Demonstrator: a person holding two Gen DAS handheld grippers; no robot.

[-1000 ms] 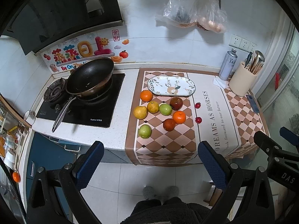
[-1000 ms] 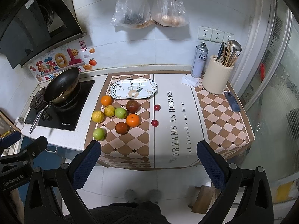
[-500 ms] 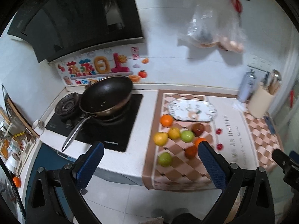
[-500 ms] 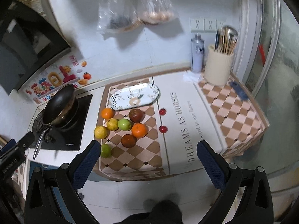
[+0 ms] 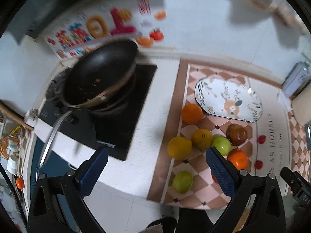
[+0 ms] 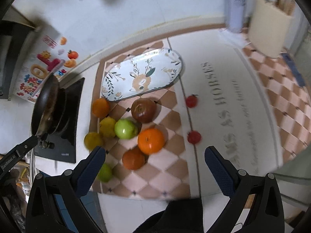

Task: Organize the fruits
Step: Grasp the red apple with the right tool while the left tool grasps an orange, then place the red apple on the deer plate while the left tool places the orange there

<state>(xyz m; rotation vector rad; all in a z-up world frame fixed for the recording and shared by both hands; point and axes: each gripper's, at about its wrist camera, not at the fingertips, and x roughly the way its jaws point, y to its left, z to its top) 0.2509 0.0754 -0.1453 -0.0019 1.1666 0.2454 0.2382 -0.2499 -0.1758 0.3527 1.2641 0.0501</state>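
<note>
Left gripper (image 5: pixel 154 171): jaws spread wide, nothing between them, held above the counter edge. Right gripper (image 6: pixel 155 166): jaws likewise wide apart and empty, above the fruits (image 6: pixel 126 129), which lie clustered on the checkered mat (image 6: pixel 165 167) just in front of the oval plate (image 6: pixel 142 73).

The left view alone shows the whole black wok (image 5: pixel 101 79) on the stove. The right view alone shows the beige utensil holder (image 6: pixel 269 27) and both small red tomatoes (image 6: pixel 191 101) unobstructed.
</note>
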